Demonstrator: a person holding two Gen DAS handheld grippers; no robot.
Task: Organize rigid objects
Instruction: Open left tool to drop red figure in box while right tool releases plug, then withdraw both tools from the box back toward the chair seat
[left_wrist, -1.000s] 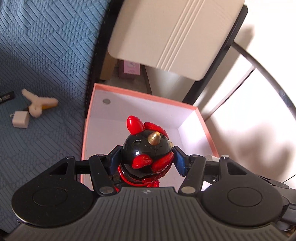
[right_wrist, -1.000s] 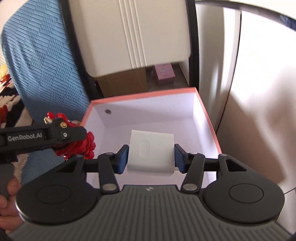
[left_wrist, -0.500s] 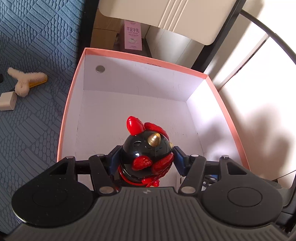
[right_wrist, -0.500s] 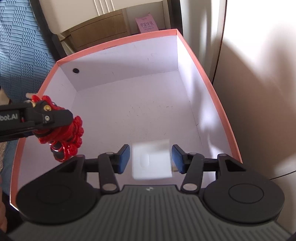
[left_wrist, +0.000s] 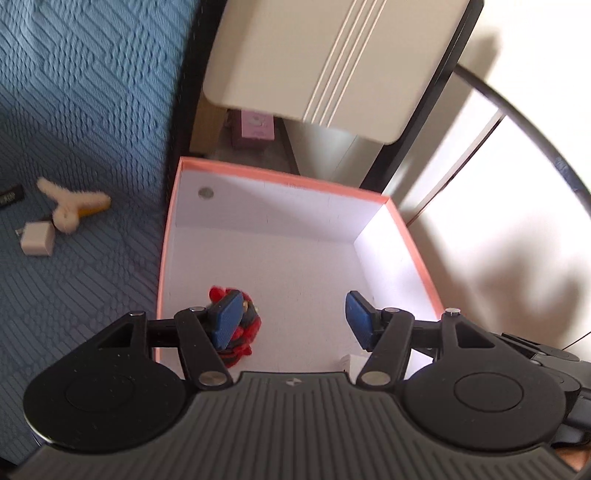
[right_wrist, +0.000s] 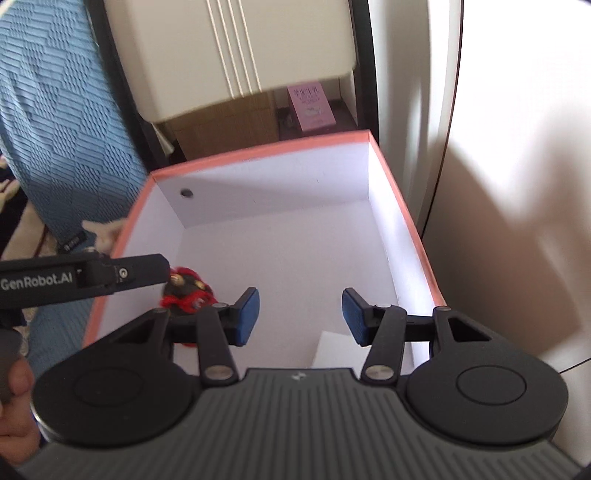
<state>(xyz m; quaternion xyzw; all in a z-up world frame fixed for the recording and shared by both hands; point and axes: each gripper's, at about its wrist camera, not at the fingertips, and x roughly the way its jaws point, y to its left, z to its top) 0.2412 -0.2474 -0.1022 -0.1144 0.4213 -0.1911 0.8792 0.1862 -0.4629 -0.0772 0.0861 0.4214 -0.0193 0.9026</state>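
A pink-rimmed white box (left_wrist: 280, 181) stands open below both grippers; it also shows in the right wrist view (right_wrist: 258, 151). My left gripper (left_wrist: 291, 319) is open and empty above it. The red and black toy figure (left_wrist: 245, 334) lies on the box floor near the left wall, partly behind my left finger; it also shows in the right wrist view (right_wrist: 186, 290). My right gripper (right_wrist: 300, 315) is open and empty. The white block (right_wrist: 334, 349) lies on the box floor below it, mostly hidden; its corner shows in the left wrist view (left_wrist: 352, 362).
A blue textured bedspread (left_wrist: 74, 110) lies left of the box, with a cream fuzzy toy (left_wrist: 72, 206), a small white cube (left_wrist: 35, 240) and a black item (left_wrist: 9, 195) on it. A cream cabinet (left_wrist: 325, 55) and a pink carton (right_wrist: 312, 107) stand behind. A wall is at right.
Both grippers opened and rose. The toy figure dropped from the left gripper onto the box floor, and the white block dropped from the right gripper into the box.
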